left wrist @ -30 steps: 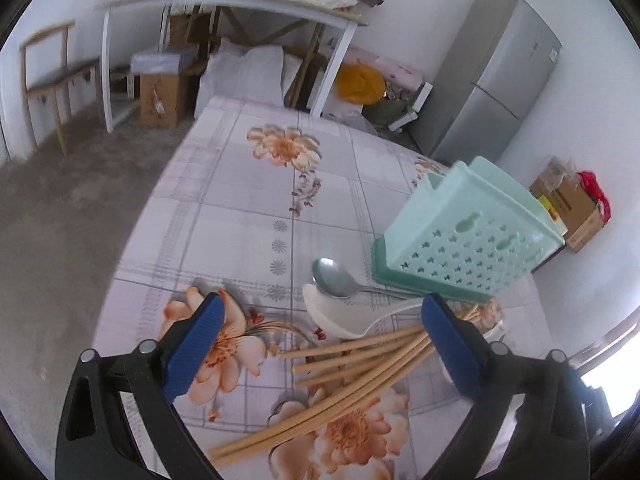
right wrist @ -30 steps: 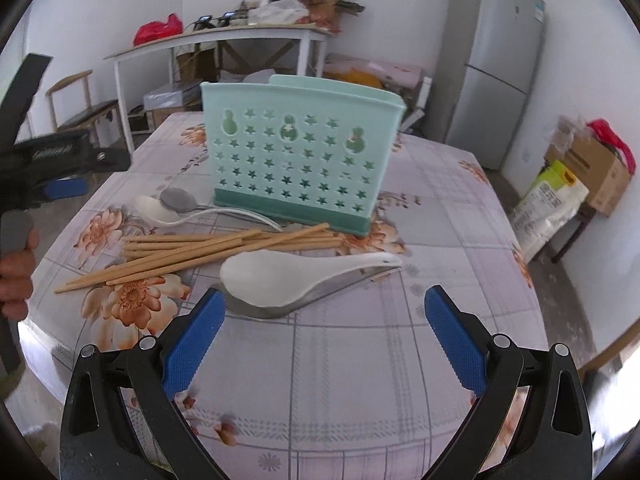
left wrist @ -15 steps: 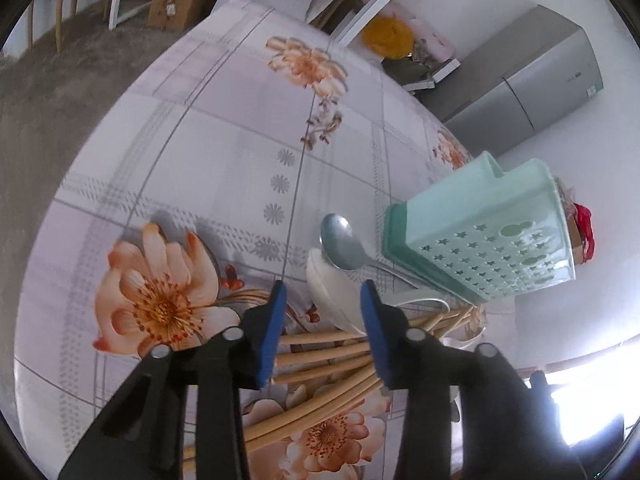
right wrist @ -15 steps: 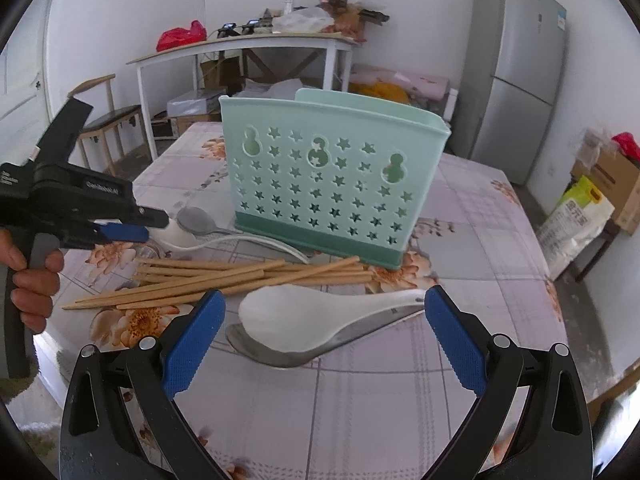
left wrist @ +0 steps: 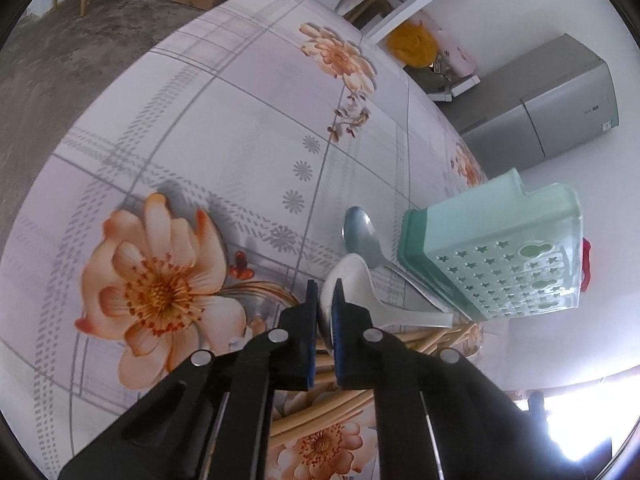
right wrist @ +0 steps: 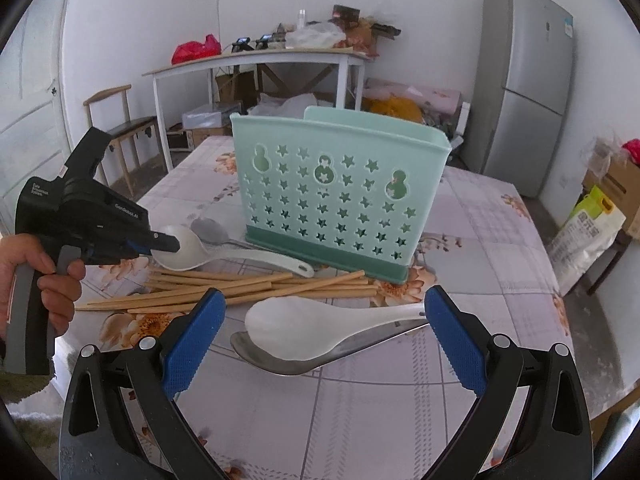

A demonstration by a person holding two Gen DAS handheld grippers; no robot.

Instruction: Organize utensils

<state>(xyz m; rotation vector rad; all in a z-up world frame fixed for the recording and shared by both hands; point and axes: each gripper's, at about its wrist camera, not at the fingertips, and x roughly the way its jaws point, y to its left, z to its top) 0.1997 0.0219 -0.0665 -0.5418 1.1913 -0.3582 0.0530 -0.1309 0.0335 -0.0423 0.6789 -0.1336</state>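
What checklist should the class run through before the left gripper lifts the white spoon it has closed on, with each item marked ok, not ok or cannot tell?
1. Left gripper shut on the white spoon's bowel rim: ok.
2. Grip firm enough to lift: cannot tell.
3. Spoon handle clear of the metal spoon beside it: cannot tell.
4. Green holder upright, top open: ok.
5. Chopsticks clear of the gripped spoon: cannot tell.
6. Right gripper open, holding nothing: ok.
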